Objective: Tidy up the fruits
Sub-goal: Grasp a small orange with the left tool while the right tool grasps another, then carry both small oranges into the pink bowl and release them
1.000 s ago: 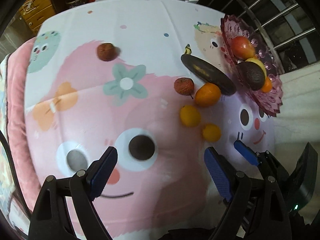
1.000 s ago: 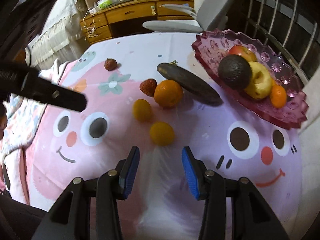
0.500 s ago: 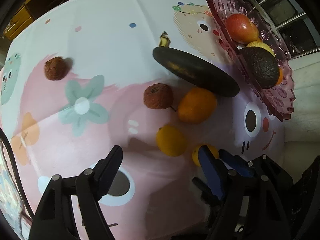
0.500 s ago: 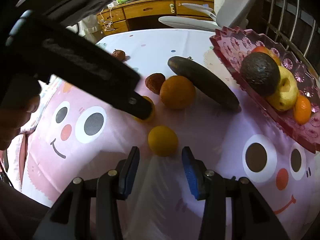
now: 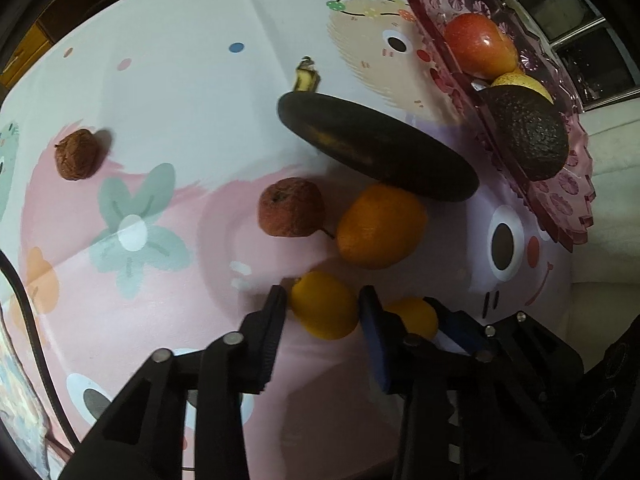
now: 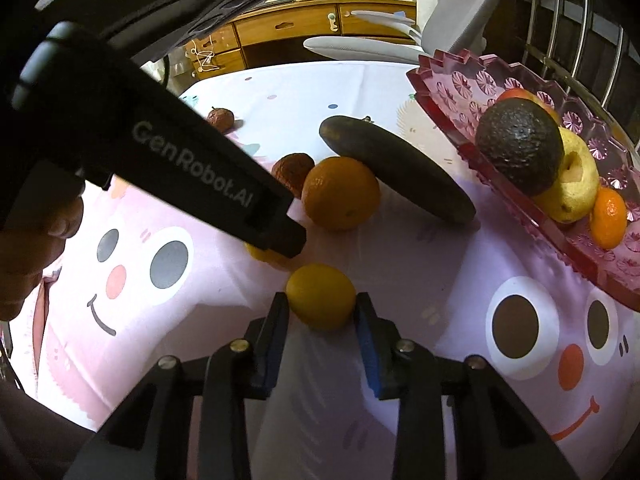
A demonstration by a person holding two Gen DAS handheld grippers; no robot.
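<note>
My left gripper [image 5: 323, 308] is shut on a small yellow-orange citrus [image 5: 325, 305] on the cloth. My right gripper [image 6: 321, 307] is shut on a second small citrus [image 6: 321, 295]; that fruit also shows in the left wrist view [image 5: 414, 317] beside the right gripper's blue pads. Beyond lie a large orange [image 5: 380, 226], a wrinkled red-brown fruit [image 5: 291, 207], a blackened banana [image 5: 376, 146] and another wrinkled fruit [image 5: 77, 154]. The pink glass plate [image 6: 460, 92] at right holds an avocado [image 6: 520, 142], a yellow pear [image 6: 576, 184], a mandarin [image 6: 608, 218] and a red apple [image 5: 478, 44].
The fruits lie on a pink and white cartoon tablecloth [image 5: 160, 80]. The left gripper's black arm [image 6: 160, 160] crosses the right wrist view at left. A grey chair [image 6: 400, 40], wooden drawers [image 6: 288, 28] and metal rails [image 6: 580, 40] stand behind the table.
Both grippers moved forward and down and closed, each on one small citrus. They were open half a second ago.
</note>
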